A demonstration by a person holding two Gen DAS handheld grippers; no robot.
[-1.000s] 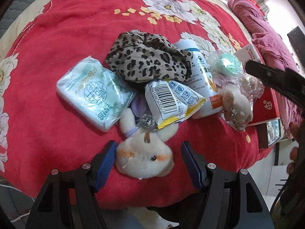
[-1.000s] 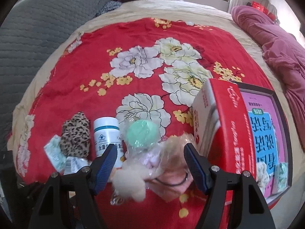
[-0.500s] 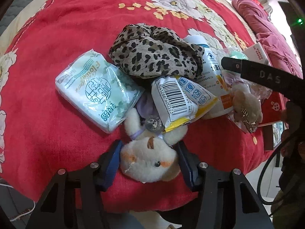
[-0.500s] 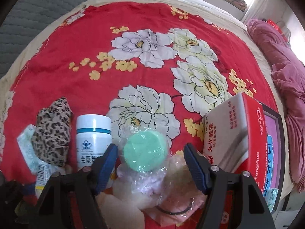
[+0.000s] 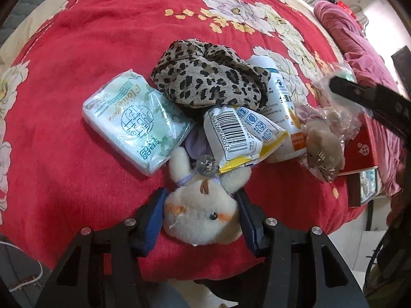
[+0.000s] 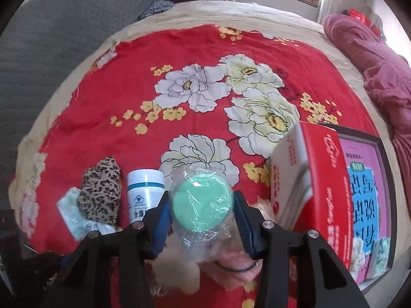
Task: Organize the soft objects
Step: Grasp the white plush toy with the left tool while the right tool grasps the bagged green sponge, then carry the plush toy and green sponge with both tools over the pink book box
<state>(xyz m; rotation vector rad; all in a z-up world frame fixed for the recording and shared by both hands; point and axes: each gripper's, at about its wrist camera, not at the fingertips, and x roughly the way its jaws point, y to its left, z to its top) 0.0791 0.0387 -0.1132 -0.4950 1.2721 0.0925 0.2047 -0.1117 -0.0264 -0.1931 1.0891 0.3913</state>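
Left gripper [image 5: 201, 202]: jaws have just been closing, blue pads now pressed against both sides of the cream plush bunny head with orange cheeks [image 5: 199, 214]. The bunny lies on the red floral bedspread [image 5: 77, 51], ears pointing away from the jaws.

Just past the ears: a faceted clear gem [image 5: 206, 164], a white and yellow sachet with a barcode [image 5: 239, 136] and a pale green plastic-wrapped tissue pack [image 5: 136, 120] off to the left. Beyond those, a crumpled leopard-print fabric piece [image 5: 208, 82], with a white plastic bottle [image 5: 282, 107] lying to its right. Further right, a small tan plush toy in crinkly clear wrap [image 5: 321, 143].

Right gripper [image 6: 203, 208]: jaws have just been closing, now pinching the round mint-green soft puff in clear plastic film [image 6: 203, 202] from both sides. Pink and beige soft items sit under the jaws, blurred.

Left of the right jaws: the white bottle with its teal band, then the leopard fabric. Right of the jaws: a red and white carton [image 6: 313, 179] lying over a dark-framed pink and blue box [image 6: 364, 192].
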